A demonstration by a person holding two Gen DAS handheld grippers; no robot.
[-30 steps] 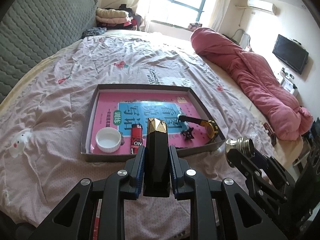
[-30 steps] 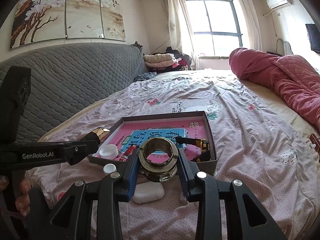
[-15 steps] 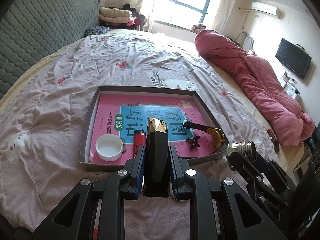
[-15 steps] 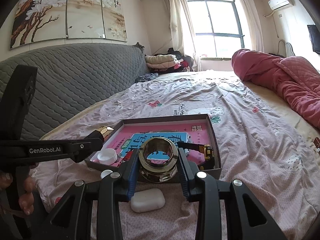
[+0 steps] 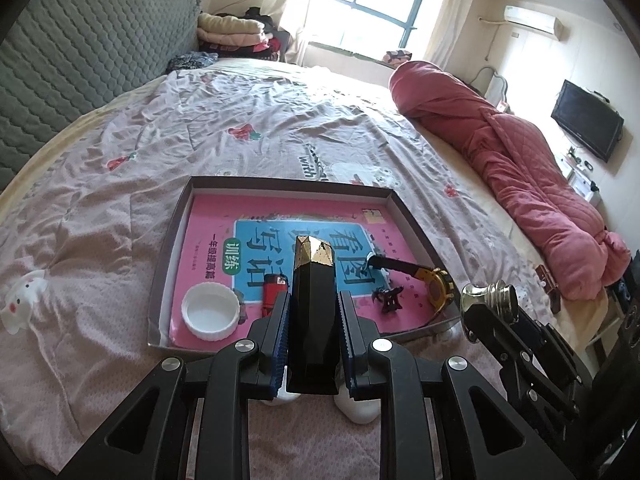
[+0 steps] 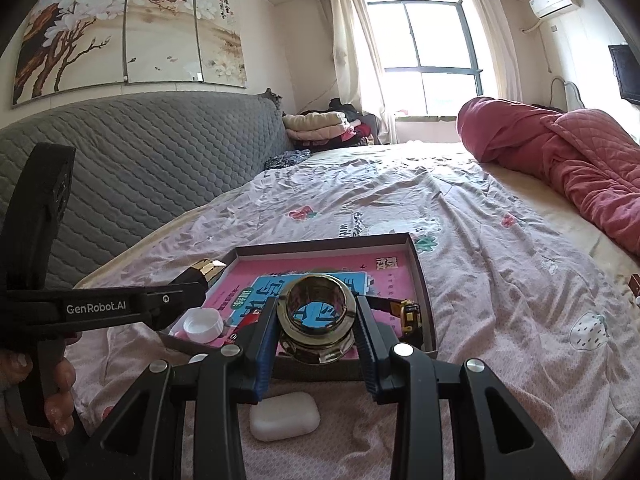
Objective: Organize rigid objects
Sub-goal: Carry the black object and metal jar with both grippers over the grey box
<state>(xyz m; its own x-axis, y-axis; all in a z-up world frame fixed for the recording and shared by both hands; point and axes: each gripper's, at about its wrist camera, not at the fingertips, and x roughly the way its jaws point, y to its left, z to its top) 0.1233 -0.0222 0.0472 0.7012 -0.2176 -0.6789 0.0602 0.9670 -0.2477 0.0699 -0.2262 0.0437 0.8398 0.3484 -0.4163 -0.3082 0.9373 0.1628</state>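
Two rigid pieces are in hand: the black gold-capped bottle [image 5: 313,312] pinched in the left tool [image 5: 312,336], the brass fitting [image 6: 317,322] clamped in the right tool [image 6: 316,332], both hovering at the shallow box's [image 5: 412,216] near edge. Best carry each over the rim and lower into bare space beyond the white cap [image 5: 210,316] and lighter [image 5: 272,292], then let go.

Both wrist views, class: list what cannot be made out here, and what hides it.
- Red lighter: left view, lower end behind the left gripper.
- Black gold-capped bottle: base hidden between the pads.
- White soap-like block: right view, partly under the right gripper holding the brass fitting.
- Small black item in the tray: too small to identify.
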